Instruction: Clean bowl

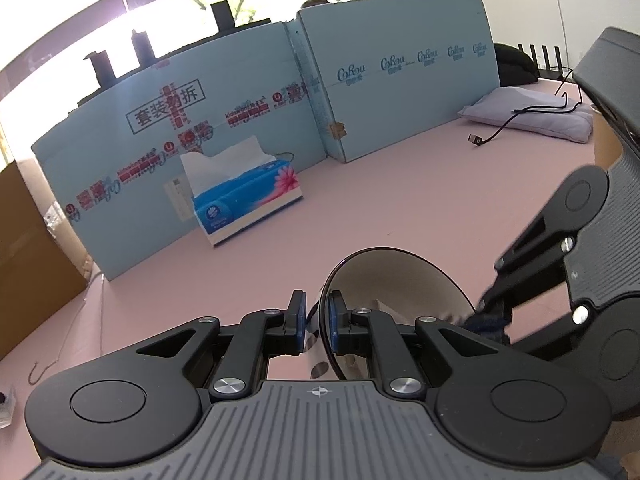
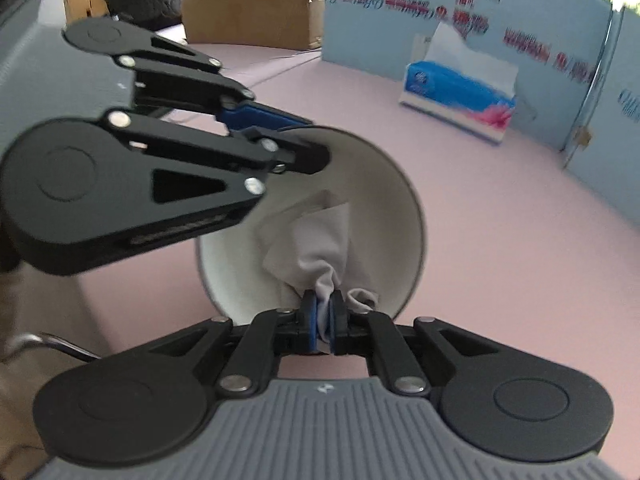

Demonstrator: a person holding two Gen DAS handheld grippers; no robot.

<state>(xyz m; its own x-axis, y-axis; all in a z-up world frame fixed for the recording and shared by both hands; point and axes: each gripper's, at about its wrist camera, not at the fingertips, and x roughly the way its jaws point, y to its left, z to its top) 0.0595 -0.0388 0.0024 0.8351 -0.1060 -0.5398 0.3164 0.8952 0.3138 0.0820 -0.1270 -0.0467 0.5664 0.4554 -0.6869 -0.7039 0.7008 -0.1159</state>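
A white bowl [image 1: 396,276] with a dark rim is held tilted above the pink table, its inside facing the right gripper. My left gripper [image 1: 318,320] is shut on the bowl's rim, one pad inside and one outside. It also shows in the right wrist view [image 2: 276,128], clamped on the bowl [image 2: 376,184] at its upper left rim. My right gripper [image 2: 323,320] is shut on a crumpled grey-white tissue [image 2: 316,236] that is pressed against the bowl's inner wall. In the left wrist view the right gripper [image 1: 490,316] reaches into the bowl from the right.
A blue tissue box [image 1: 244,196] with a tissue sticking out stands on the pink table [image 1: 400,200] before light-blue cardboard walls [image 1: 384,80]. A folded lilac cloth [image 1: 532,114] and a black cable lie at the far right. A brown carton [image 2: 248,4] stands at the left.
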